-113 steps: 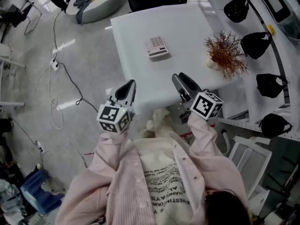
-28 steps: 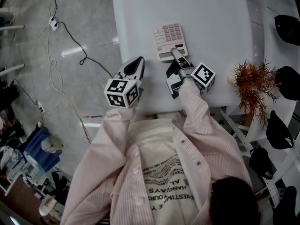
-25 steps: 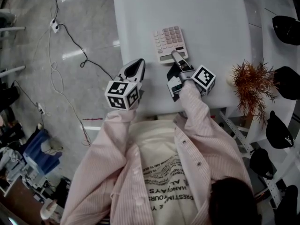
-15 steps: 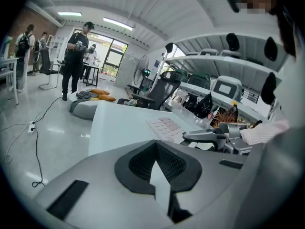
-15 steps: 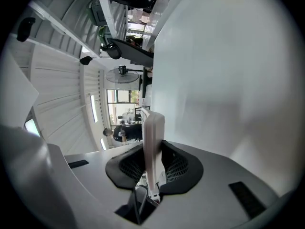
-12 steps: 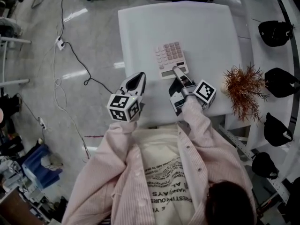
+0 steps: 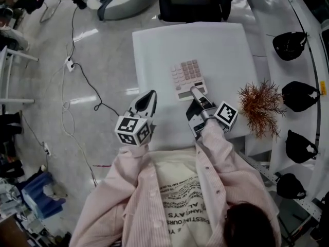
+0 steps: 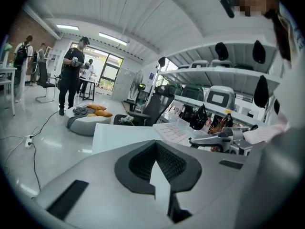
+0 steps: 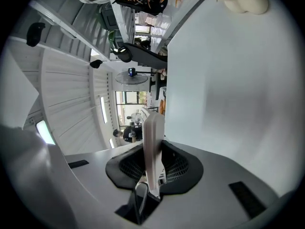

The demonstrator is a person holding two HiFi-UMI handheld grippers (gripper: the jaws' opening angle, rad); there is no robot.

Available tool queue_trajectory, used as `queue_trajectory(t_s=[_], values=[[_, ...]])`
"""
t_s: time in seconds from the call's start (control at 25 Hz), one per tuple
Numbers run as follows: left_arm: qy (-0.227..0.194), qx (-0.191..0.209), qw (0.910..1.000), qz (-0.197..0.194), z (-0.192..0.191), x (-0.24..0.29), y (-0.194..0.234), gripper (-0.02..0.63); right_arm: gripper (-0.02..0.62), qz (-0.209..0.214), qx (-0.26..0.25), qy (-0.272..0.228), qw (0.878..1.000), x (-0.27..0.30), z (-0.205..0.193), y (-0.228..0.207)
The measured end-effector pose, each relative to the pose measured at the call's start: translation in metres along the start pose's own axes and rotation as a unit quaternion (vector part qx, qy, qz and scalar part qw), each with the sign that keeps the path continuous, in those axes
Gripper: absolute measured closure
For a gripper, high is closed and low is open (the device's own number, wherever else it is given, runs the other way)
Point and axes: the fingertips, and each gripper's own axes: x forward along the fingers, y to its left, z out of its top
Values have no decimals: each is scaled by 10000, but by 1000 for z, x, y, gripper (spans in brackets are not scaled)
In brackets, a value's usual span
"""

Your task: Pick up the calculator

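Observation:
The pale calculator (image 7: pixel 187 78) with rows of pinkish keys hangs over the white table (image 7: pixel 159 50), and my right gripper (image 7: pixel 195 90) is shut on its near edge. In the right gripper view the calculator (image 9: pixel 153 123) stands edge-on between the pads of my right gripper (image 9: pixel 151 173). My left gripper (image 7: pixel 150 93) hovers at the table's left edge, shut with nothing in it. In the left gripper view my left gripper (image 8: pixel 159 171) fills the foreground. Beyond it the calculator (image 8: pixel 177 130) sticks out from the right gripper (image 8: pixel 209 140).
A dried reddish plant (image 7: pixel 259 106) stands at the table's right edge. Black caps (image 7: pixel 290 45) hang on the white shelving at the right. A black chair (image 7: pixel 195 1) is at the table's far end. Cables (image 7: pixel 77 76) lie on the floor at the left. A person (image 8: pixel 72 74) stands far off.
Both grippers have risen, and the calculator has come up off the table in the right gripper. Several seconds ago it lay flat on the table with both grippers short of it.

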Motion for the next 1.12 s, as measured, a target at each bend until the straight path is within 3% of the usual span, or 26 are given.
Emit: queue_trajectory(t_s=[1.12], values=[[-1144, 305, 9929, 108, 64, -79, -6, 604, 525, 852, 243, -348, 9955, -57, -18, 78]])
